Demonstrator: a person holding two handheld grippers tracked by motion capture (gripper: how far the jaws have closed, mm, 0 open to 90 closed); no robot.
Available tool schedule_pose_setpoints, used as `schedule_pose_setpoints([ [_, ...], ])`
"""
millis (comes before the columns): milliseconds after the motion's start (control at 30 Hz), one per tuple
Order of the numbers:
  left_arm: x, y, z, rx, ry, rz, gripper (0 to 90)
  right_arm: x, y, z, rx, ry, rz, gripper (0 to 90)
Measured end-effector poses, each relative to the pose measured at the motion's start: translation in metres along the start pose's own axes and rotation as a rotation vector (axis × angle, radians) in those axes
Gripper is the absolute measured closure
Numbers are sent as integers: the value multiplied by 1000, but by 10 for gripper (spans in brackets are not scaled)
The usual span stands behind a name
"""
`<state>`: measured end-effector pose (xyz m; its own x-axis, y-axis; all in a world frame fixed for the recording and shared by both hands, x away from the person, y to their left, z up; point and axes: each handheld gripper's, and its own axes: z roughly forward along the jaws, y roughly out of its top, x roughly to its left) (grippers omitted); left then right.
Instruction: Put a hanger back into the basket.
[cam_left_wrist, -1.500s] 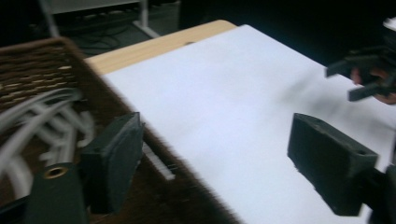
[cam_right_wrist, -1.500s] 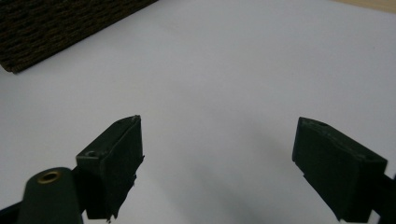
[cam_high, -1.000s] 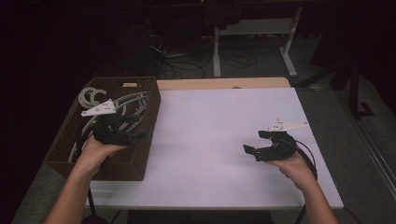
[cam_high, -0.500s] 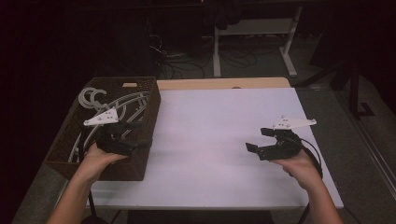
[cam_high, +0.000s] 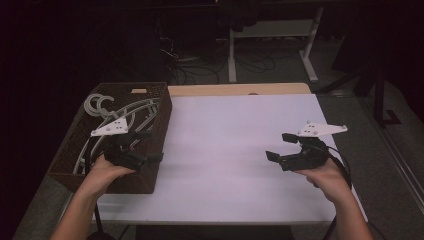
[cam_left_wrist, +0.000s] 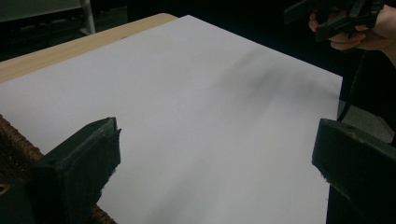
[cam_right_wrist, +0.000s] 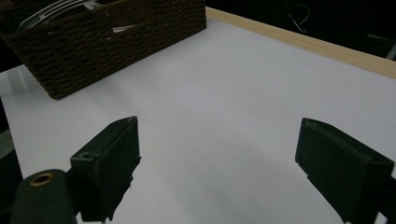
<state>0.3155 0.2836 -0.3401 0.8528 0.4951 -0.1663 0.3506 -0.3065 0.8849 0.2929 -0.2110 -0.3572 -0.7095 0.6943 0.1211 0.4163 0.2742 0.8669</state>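
Here the left gripper (cam_high: 145, 146), its jaws just spread and empty, is held over the basket (cam_high: 161, 125); the white hangers (cam_high: 102, 105) (far-left inside) should be approached slowly. The right gripper (cam_high: 281, 146) is held apart too.

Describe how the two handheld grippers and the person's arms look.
Both the left gripper and right gripper are black, with two blocky matte jaws and a pale grey three-cornered plate on top. A black cable trails from the right one. The forearms are bare; no sleeves or gloves show.
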Motion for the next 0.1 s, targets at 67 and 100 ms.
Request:
schedule_pose_setpoints([
  [67,0,0,0,0,3,1,12,1,1,-1,-3,0,-3,131],
  [100,0,0,0,0,4,2,12,1,1,-2,-5,0,-4,131],
])
